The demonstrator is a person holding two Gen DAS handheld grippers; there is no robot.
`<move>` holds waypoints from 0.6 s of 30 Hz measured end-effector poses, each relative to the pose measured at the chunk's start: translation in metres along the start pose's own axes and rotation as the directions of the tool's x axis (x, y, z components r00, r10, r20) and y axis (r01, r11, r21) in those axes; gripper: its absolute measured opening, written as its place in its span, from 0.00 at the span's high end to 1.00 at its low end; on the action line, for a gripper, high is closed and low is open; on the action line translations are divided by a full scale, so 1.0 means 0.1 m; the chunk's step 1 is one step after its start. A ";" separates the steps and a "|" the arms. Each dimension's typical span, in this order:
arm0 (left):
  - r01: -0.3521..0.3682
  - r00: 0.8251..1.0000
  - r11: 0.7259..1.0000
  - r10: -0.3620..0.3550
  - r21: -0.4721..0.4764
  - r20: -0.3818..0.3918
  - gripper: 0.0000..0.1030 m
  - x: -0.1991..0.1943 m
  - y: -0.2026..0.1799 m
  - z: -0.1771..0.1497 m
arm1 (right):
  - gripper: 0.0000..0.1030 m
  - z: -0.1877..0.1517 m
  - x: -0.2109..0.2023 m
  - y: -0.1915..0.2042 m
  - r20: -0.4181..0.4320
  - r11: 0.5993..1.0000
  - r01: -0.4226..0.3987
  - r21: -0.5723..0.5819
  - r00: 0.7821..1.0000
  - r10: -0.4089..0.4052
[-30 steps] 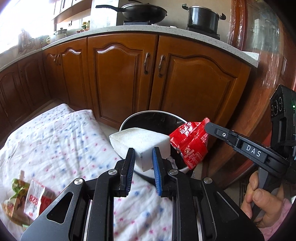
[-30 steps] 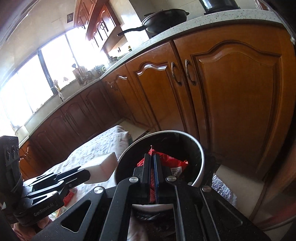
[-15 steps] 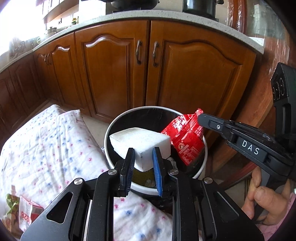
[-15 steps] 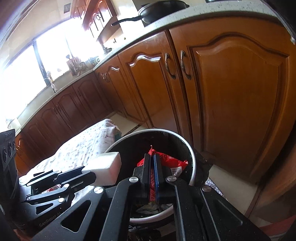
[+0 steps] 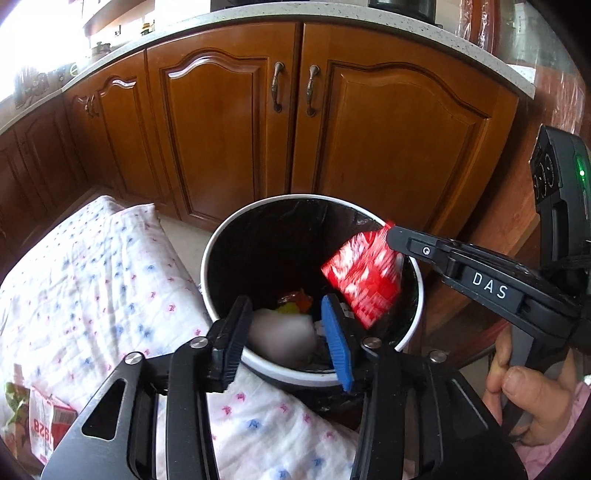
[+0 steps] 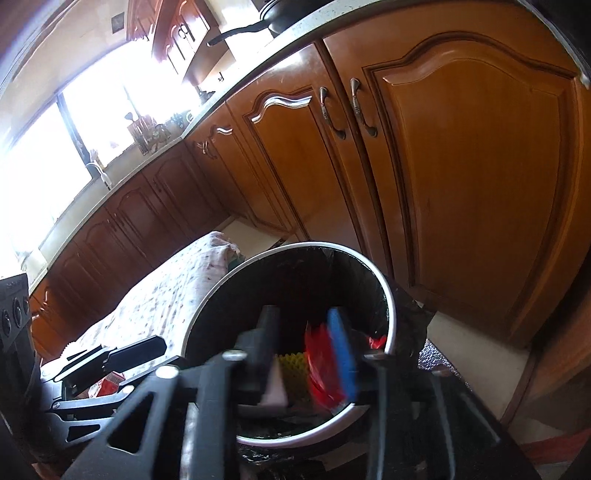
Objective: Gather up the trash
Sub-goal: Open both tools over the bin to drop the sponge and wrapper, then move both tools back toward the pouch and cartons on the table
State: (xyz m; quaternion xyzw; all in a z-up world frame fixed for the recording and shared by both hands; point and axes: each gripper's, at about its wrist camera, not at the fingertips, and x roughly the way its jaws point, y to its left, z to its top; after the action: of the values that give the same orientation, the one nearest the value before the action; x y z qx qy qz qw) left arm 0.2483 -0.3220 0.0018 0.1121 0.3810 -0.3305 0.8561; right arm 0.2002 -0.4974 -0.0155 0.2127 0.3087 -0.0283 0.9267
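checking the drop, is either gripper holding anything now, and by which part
Left gripper: nothing; the white block is in the trash bin. Right gripper is open; the red wrapper lies against one finger, apparently loose.

Brown wood cabinets (image 5: 236, 122) w/ speckled countertop (image 5: 369, 22), bright window (image 6: 44, 155) at left

From my feed, the carrying surface is a bed (image 5: 96, 280) covered in a white quilt dotted with small pink and blue marks, running up toward the wooden cabinets (image 5: 229, 122). At its near left corner lies a red-and-white carton (image 5: 46, 424), touching a green crumpled wrapper (image 5: 13, 400) at the frame edge. The bin (image 5: 221, 236) with its white rim stands just beside the bed's right edge, on the pale floor (image 5: 181, 232) before the cabinets.
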 end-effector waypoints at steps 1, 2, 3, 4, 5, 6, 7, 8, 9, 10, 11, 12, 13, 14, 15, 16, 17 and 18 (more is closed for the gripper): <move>0.000 1.000 1.000 0.000 -0.007 0.002 0.57 -0.01 0.01 -0.01 | 0.57 -0.01 -0.02 0.00 0.005 1.000 -0.004 0.003 1.000 0.004; 0.000 1.000 1.000 0.000 -0.015 0.002 0.57 -0.03 0.03 -0.03 | 0.55 -0.01 -0.03 0.01 0.008 1.000 -0.008 0.005 1.000 0.008; 0.002 1.000 1.000 -0.002 -0.025 0.001 0.57 -0.05 0.05 -0.04 | 0.54 -0.02 -0.05 0.01 0.013 1.000 -0.009 0.006 1.000 0.009; 0.003 1.000 0.999 -0.003 -0.039 0.001 0.56 -0.07 0.08 -0.06 | 0.51 -0.03 -0.09 0.02 0.022 1.000 -0.011 0.006 1.000 0.011; 0.001 1.000 0.999 -0.001 -0.049 0.003 0.55 -0.09 0.10 -0.08 | 0.44 -0.04 -0.11 0.03 0.029 1.000 -0.016 0.007 0.999 0.015; -0.001 1.000 0.998 0.002 -0.061 0.006 0.55 -0.13 0.13 -0.11 | 0.36 -0.06 -0.16 0.05 0.042 1.000 -0.021 0.007 0.999 0.021; -0.004 1.000 0.998 0.005 -0.069 0.009 0.54 -0.17 0.15 -0.14 | 0.33 -0.09 -0.21 0.07 0.058 1.000 -0.027 0.007 0.998 0.026; -0.008 1.000 0.997 0.009 -0.082 0.015 0.52 -0.22 0.18 -0.18 | 0.29 -0.13 -0.25 0.09 0.071 1.000 -0.030 0.007 0.997 0.029; -0.013 1.000 0.995 0.015 -0.095 0.020 0.51 -0.27 0.22 -0.23 | 0.26 -0.17 -0.30 0.12 0.085 0.999 -0.034 0.005 0.996 0.034; -0.019 0.999 0.994 0.021 -0.107 0.024 0.50 -0.31 0.26 -0.26 | 0.26 -0.21 -0.33 0.16 0.094 0.999 -0.037 0.003 0.995 0.037; -0.026 0.999 0.992 0.030 -0.127 0.027 0.48 -0.36 0.31 -0.32 | 0.24 -0.24 -0.35 0.19 0.096 0.999 -0.040 0.002 0.995 0.040; -0.031 0.999 0.988 0.036 -0.149 0.030 0.47 -0.42 0.36 -0.37 | 0.24 -0.29 -0.37 0.24 0.095 0.999 -0.046 0.001 0.994 0.046; -0.035 0.999 0.985 0.041 -0.169 0.034 0.46 -0.47 0.42 -0.43 | 0.24 -0.33 -0.39 0.29 0.091 0.999 -0.054 0.000 0.994 0.054; -0.041 0.998 0.983 0.049 -0.181 0.035 0.46 -0.51 0.45 -0.47 | 0.24 -0.37 -0.40 0.32 0.087 0.998 -0.061 -0.001 0.994 0.061; -0.050 0.998 0.980 0.059 -0.194 0.036 0.45 -0.56 0.50 -0.54 | 0.24 -0.42 -0.41 0.37 0.081 0.998 -0.069 0.000 0.994 0.069; -0.061 0.997 0.975 0.070 -0.212 0.036 0.45 -0.63 0.56 -0.61 | 0.24 -0.46 -0.42 0.41 0.072 0.997 -0.081 0.005 0.994 0.080; -0.068 0.996 0.972 0.077 -0.224 0.034 0.45 -0.66 0.63 -0.66 | 0.24 -0.50 -0.43 0.45 0.066 0.996 -0.092 0.010 0.994 0.091; -0.076 0.996 0.969 0.086 -0.236 0.033 0.45 -0.71 0.68 -0.72 | 0.24 -0.53 -0.43 0.49 0.059 0.995 -0.102 0.012 0.993 0.101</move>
State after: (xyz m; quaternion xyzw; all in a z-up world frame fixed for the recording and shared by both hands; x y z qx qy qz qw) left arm 0.2164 -0.2043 0.0005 0.0185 0.3941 -0.2503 0.8841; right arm 0.1452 -0.4347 -0.0102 0.2342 0.2700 0.0102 0.9339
